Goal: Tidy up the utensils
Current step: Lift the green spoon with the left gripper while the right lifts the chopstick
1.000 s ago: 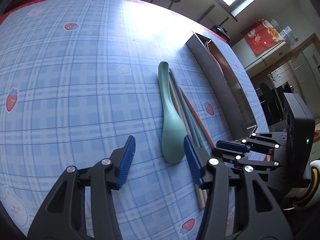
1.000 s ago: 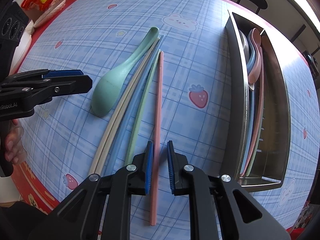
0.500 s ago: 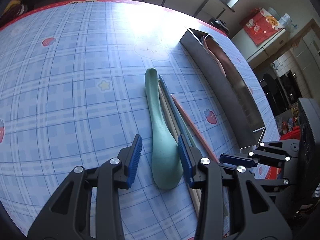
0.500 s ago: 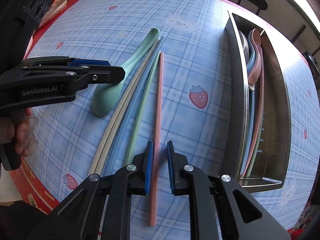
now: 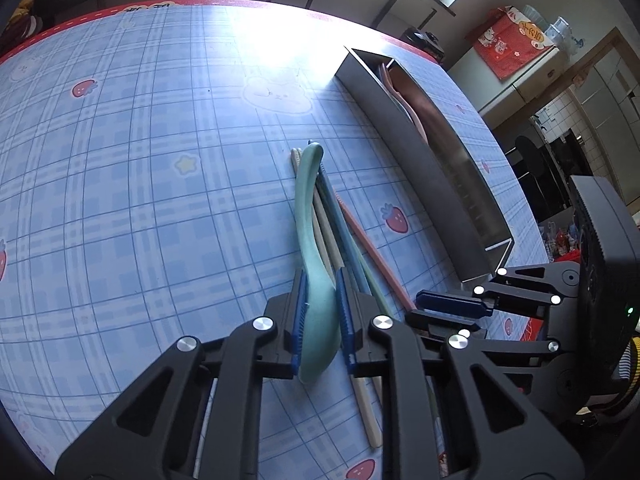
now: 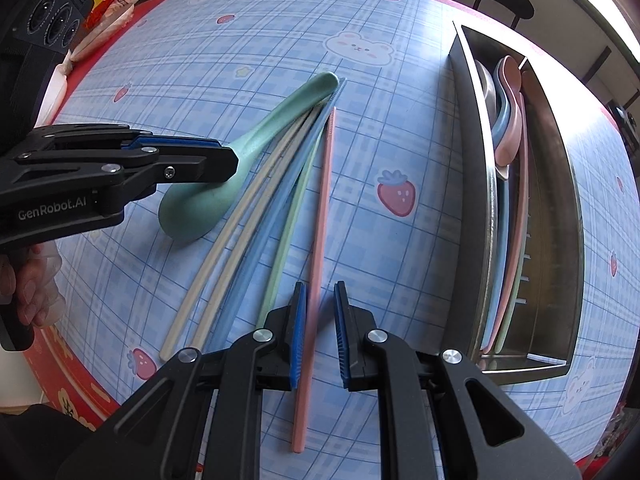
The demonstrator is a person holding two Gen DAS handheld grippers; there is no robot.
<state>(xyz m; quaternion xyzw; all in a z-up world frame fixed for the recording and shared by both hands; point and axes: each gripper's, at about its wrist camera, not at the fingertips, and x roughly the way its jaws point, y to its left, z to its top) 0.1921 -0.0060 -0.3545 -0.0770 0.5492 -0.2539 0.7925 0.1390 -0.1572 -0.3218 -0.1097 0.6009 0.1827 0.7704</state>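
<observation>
Far left in the right wrist view, a bare hand point(image 6: 24, 288) grips the left tool's handle; the left wrist view never shows it. The left gripper point(image 5: 322, 312) is closing on the bowl of the green spoon point(image 5: 310, 216), blue pads against both its sides, and the left camera shows the handle tip tilted up above the beige chopsticks point(image 5: 320, 220). From the right camera, that gripper point(image 6: 224, 160) is seen side-on, so its gap is hidden there, while the spoon point(image 6: 256, 144) bowl pokes out beneath it.

Next along the blue plaid tablecloth point(image 6: 248, 32) fan the beige, blue and green sticks, then the pink chopstick point(image 6: 320, 248). The right gripper point(image 6: 320, 320) stands narrow, astride that pink stick; one pad lies against it, the other shows a sliver of gap, so whether it pinches I cannot tell.

Far right, the steel tray point(image 6: 560, 200) holds spoons and chopsticks already; only the right camera looks down inside it.
</observation>
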